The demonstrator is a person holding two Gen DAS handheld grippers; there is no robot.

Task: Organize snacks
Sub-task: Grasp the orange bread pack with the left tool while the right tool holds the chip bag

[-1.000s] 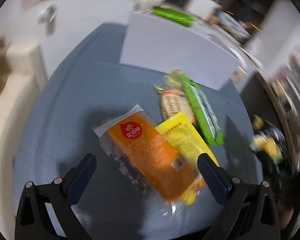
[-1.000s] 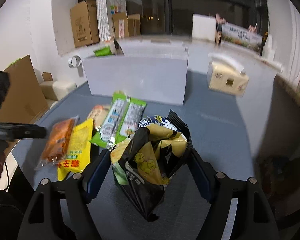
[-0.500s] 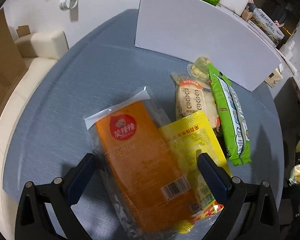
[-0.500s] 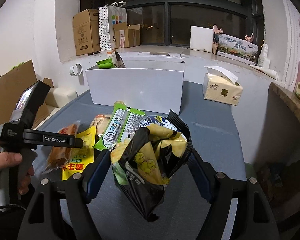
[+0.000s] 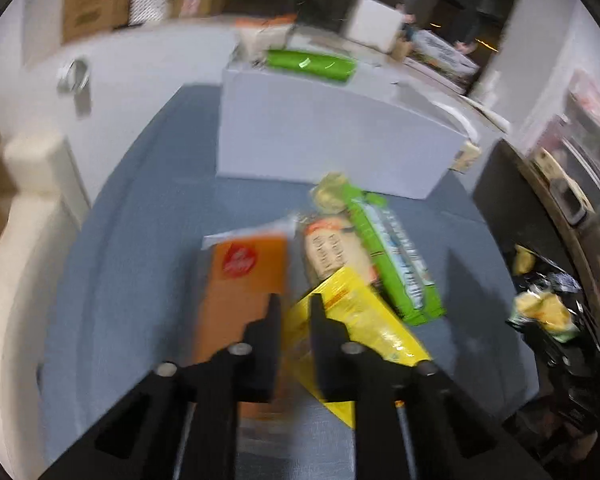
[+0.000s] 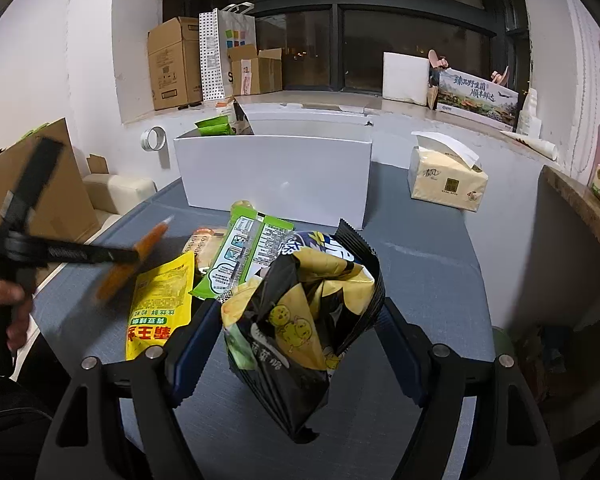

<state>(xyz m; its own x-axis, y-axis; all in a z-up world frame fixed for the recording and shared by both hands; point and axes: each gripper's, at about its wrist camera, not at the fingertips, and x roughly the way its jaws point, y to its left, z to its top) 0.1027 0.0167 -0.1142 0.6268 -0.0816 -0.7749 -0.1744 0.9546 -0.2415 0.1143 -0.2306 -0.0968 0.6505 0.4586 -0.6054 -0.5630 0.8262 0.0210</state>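
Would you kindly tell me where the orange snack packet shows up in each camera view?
Left wrist: orange snack packet sits lower centre, its near end in the left claw.
Right wrist: orange snack packet appears blurred at mid-left, edge-on.
Shared landmark: the white box behind the snacks.

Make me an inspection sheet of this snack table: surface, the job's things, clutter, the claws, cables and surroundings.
Surface: blue-grey table, snacks piled near its front edge.
Job's things: white box at the back with a green pack showing above its rim; yellow packet, green packet and beige packet lying overlapped in front of it.
Clutter: tissue pack to the right of the box.
Claws: left claw shut on the orange packet, raised off the table; right claw holding the black-and-yellow bag upright.
Cables: nothing seen.
Surroundings: cardboard boxes on a ledge, dark window behind.
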